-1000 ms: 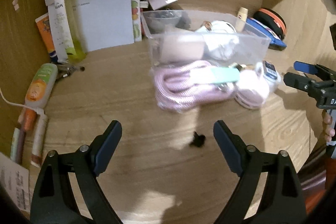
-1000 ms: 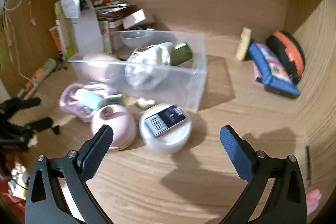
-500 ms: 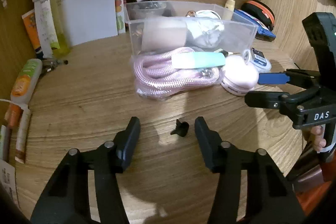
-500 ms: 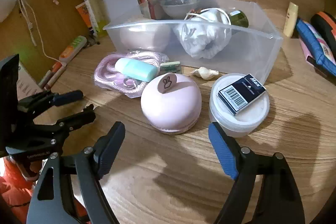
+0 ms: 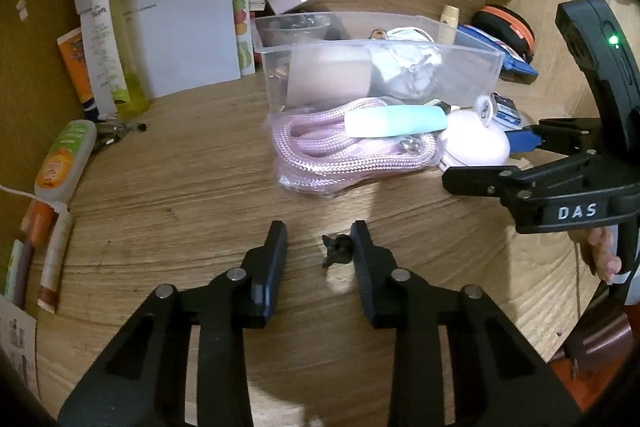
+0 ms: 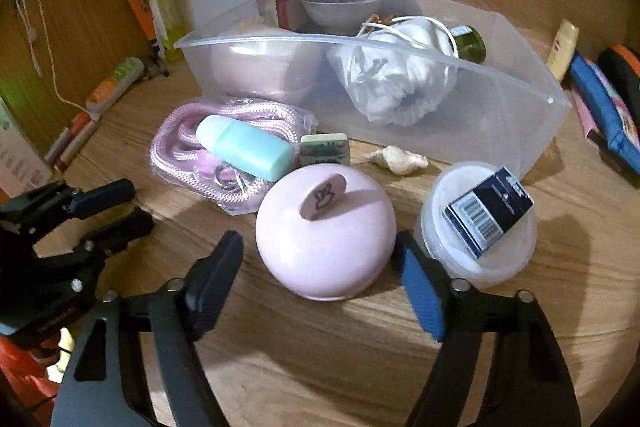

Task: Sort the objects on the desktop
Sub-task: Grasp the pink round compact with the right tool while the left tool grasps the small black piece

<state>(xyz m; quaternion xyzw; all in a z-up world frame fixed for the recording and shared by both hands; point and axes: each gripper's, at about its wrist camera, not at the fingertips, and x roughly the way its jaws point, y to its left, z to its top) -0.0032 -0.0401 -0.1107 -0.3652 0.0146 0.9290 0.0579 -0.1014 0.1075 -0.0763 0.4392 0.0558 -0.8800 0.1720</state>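
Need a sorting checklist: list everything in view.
clear plastic bin: one, see-through, back centre
bagged pink rope coil: one, pink, before bin
mint green tube: one, mint, on the coil
round pink domed case: one, pink, front centre
white round tub: one, white, right of case
dark blue box: one, on the tub
beige seashell: one, beside bin
small black piece: one, near front
yellow-green bottle: one, back left
left tool: one, black, jaws just closing, black piece between
right tool: one, black, jaws just closing, pink case between

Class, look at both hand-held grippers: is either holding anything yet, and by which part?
Neither yet. The left hand-held gripper straddles a small black clip, touching one side; the right flanks the pink case, jaws closing.
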